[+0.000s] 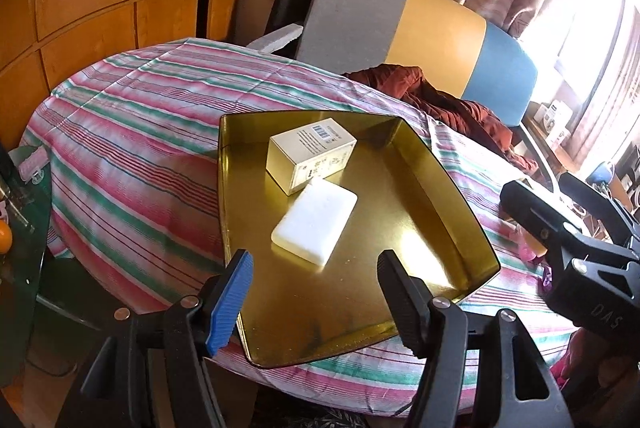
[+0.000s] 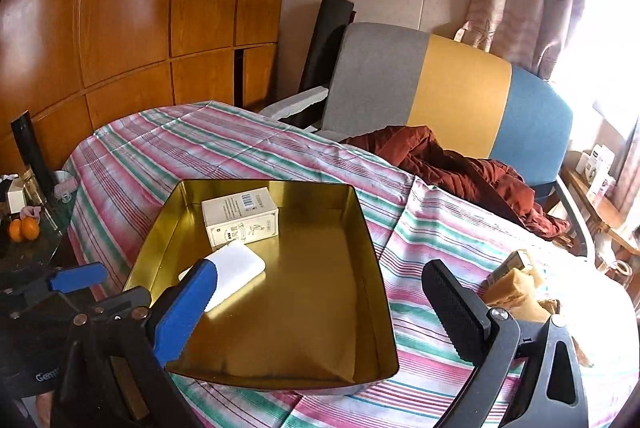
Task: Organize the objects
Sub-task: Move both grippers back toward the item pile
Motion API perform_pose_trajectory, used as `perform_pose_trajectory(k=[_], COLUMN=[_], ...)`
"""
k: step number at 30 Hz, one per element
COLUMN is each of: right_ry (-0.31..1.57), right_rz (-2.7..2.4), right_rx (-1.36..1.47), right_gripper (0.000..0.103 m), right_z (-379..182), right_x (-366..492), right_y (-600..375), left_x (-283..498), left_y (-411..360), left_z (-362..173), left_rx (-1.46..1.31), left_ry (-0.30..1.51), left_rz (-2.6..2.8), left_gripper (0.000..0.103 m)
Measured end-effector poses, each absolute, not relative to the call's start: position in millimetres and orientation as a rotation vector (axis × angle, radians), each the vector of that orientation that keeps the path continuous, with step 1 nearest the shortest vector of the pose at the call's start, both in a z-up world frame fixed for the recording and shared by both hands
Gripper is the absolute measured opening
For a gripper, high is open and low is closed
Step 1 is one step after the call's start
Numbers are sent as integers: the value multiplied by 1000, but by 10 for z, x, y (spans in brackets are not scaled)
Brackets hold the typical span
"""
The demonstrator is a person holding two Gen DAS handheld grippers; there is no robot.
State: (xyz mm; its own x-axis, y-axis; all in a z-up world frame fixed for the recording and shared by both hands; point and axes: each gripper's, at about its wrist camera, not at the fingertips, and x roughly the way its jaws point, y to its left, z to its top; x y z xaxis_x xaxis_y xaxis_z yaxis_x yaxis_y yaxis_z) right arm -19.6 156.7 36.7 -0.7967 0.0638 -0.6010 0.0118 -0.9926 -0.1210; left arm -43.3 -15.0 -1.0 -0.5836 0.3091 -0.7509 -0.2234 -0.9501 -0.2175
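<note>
A gold metal tray [image 1: 400, 220] lies on the striped tablecloth [image 1: 132, 148]. Inside it a white printed box [image 1: 312, 156] stands toward the far side. A white rounded block [image 1: 314, 224] lies flat just in front of the box, touching it. My left gripper [image 1: 316, 302] hovers over the tray's near edge, open, with nothing between its fingers. My right gripper [image 2: 320, 312] hovers over the same tray [image 2: 320, 228] from the other side, wide open and holding nothing. From there its blue finger overlaps the block [image 2: 240, 270], and the box [image 2: 240, 216] is behind it.
A grey, yellow and blue chair back [image 1: 440, 28] stands behind the table with a rust-red garment [image 1: 440, 96] over the seat. Yellowish packets [image 2: 516, 284] lie on the cloth right of the tray. Oranges [image 2: 24, 228] and small items sit on a glass side table at the left.
</note>
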Motion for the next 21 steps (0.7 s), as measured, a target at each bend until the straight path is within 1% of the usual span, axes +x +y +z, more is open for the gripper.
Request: perform_pose_trajectory(k=[11,18,21], right_ry=[-132,-75,-40], right_rz=[2919,2828,2768], right_rx=[-994,-1042,-1063], right_gripper=[103,103,103], right_z=[335,140,62], right_x=[-118,-57,-11], right_y=[1802,2216,2508], left_x=[-383,-339,-341], left_y=[123,582,803], left_z=[-4,7,10], left_rx=[-1224,-1191,-1185], left_ry=[-61,86,115], left_rz=[2505,2393,2338], left_gripper=[65,65,65])
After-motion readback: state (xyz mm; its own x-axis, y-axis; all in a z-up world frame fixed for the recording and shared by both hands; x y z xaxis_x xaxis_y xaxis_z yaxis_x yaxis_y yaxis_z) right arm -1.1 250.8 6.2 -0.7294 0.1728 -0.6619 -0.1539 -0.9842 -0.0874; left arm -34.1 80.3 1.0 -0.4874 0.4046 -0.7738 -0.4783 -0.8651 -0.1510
